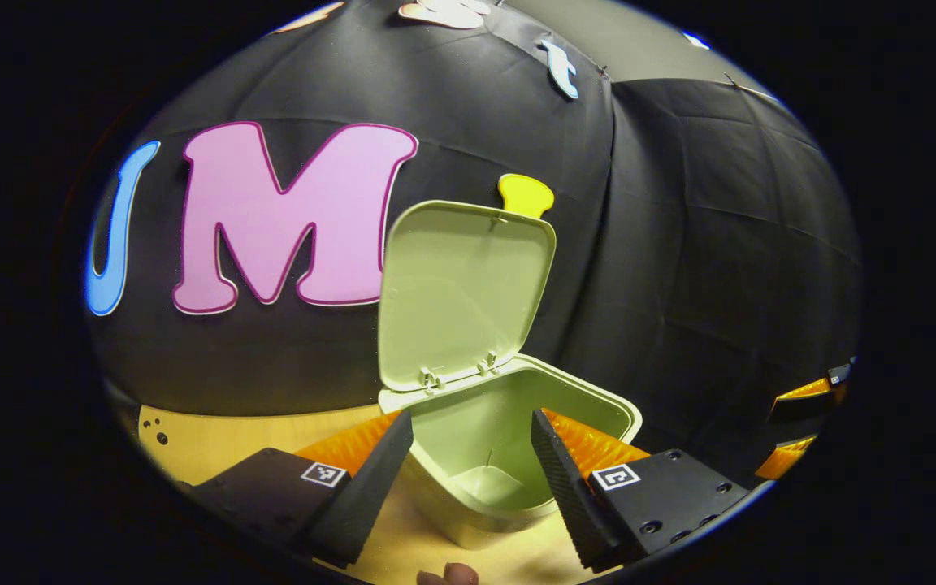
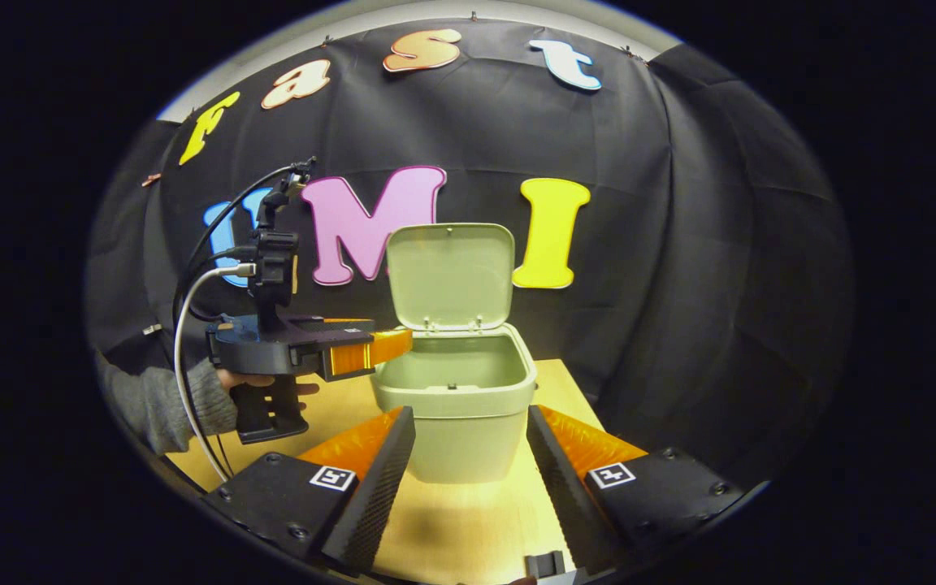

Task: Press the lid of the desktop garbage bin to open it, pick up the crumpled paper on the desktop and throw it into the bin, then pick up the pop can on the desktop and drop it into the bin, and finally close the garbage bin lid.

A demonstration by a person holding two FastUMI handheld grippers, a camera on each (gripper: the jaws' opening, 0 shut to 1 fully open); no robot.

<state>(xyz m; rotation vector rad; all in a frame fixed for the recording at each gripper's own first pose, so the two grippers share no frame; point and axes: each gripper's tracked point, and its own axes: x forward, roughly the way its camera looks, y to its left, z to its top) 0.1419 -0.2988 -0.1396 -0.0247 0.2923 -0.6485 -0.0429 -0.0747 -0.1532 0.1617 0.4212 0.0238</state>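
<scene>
Smooth pale-green plastic bin [image 2: 453, 406] on my wooden tabletop [image 2: 468, 520], rounded lid [image 2: 449, 276] standing upright, my left tool [image 1: 472, 479] spread wide, empty, my right tool [image 2: 468, 475] likewise, ridged pads [image 1: 553, 479].

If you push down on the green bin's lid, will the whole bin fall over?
Probably not. The bin sits flat on the table on a wide base, and looks light and empty, so it might slide. The lid stands upright on rear hinges and should swing shut easily.
</scene>
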